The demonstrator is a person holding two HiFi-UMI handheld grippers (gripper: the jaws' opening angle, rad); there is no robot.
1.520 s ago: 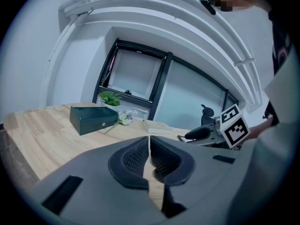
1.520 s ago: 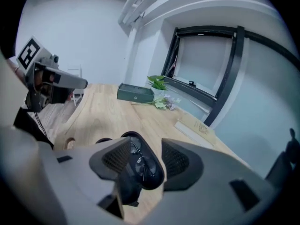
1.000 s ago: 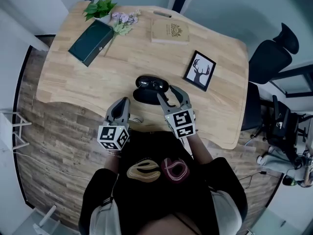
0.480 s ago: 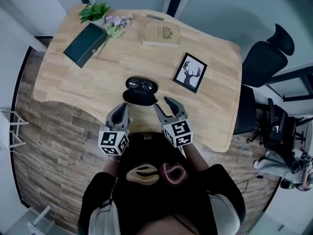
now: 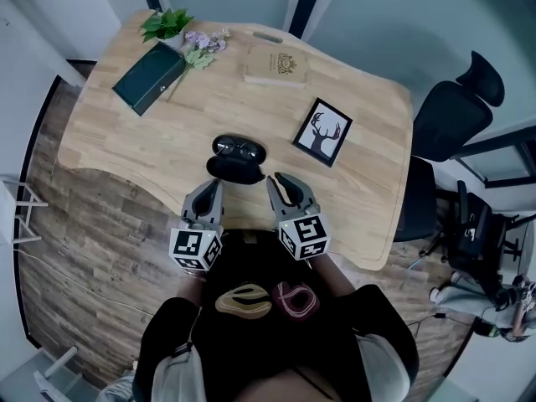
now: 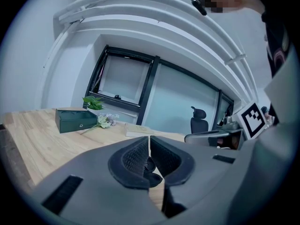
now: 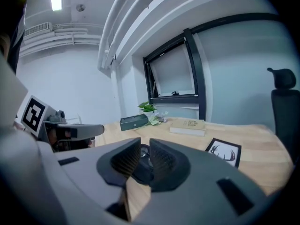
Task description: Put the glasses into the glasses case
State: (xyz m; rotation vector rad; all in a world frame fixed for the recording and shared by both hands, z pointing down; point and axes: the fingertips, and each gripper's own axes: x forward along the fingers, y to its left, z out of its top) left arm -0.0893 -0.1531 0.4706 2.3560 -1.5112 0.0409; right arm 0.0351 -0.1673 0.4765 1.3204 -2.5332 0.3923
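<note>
1. So, compared with a second ago, both grippers have backed off from the case (image 5: pixel 234 169) toward the person. The right gripper (image 5: pixel 279 180) was right up against the case with its jaws spread wide; now it sits clear of it, near the table's (image 5: pixel 368 99) front edge.
2. The left gripper (image 5: pixel 213 184) has pulled back a bit too and isn't touching the case.
3. The case hasn't budged on the table. It lies open, with the glasses (image 5: pixel 239 147) in the far half and the dark near half flat in front.
4. Right gripper (image 7: pixel 144 153): the jaws are closing, with only a narrow gap left between the pads. Nothing is between them; you just see the case on the table beyond.
5. Left gripper (image 6: pixel 149 146): the jaws are together with barely a slit between them, and it's empty.
6. Everything else looks the same as before: the green box (image 5: pixel 149 76), plant (image 5: pixel 167 22) and flowers (image 5: pixel 203 42) at the far left corner, the book (image 5: pixel 275 64) at the far edge, and the deer picture (image 5: pixel 322 131) to the right of the case.
</note>
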